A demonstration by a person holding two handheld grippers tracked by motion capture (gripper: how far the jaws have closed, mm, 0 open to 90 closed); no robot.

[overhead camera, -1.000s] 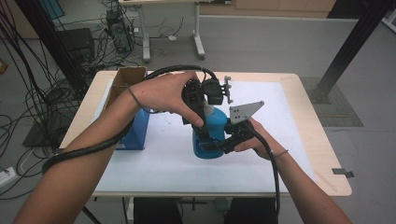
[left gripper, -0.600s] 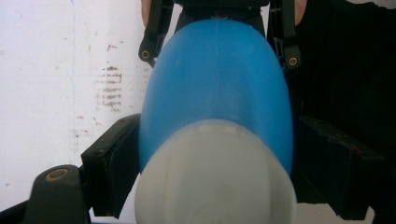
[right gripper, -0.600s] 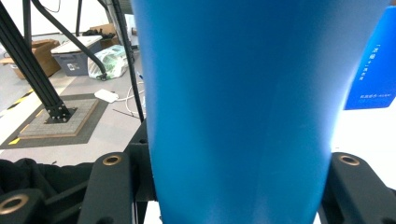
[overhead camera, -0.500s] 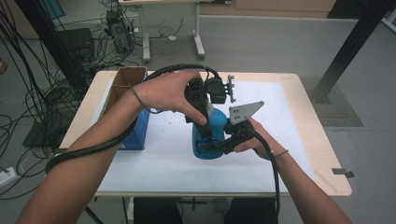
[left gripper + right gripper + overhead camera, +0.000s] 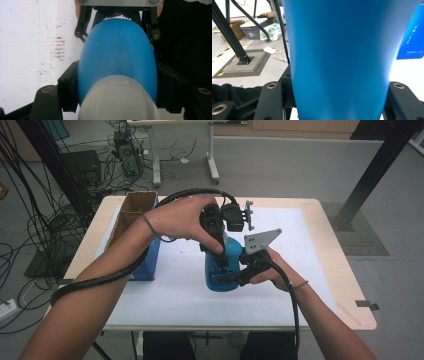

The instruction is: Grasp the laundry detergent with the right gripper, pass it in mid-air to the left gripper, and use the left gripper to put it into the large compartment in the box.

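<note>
The bottle (image 5: 222,270) was a plain, bright blue, and its cap (image 5: 118,100) was pale whitish grey. Both grippers, the left gripper (image 5: 216,251) above the bottle and the right gripper (image 5: 235,274) just beside it, were black with brass-coloured pins; the right one carried a grey plate. Under the bottle, the table (image 5: 330,270) was light wood, covered by a white sheet (image 5: 175,290) with faint brownish smudges. Left of the bottle stood a box (image 5: 142,250) with brown cardboard flaps and a blue side.
</note>
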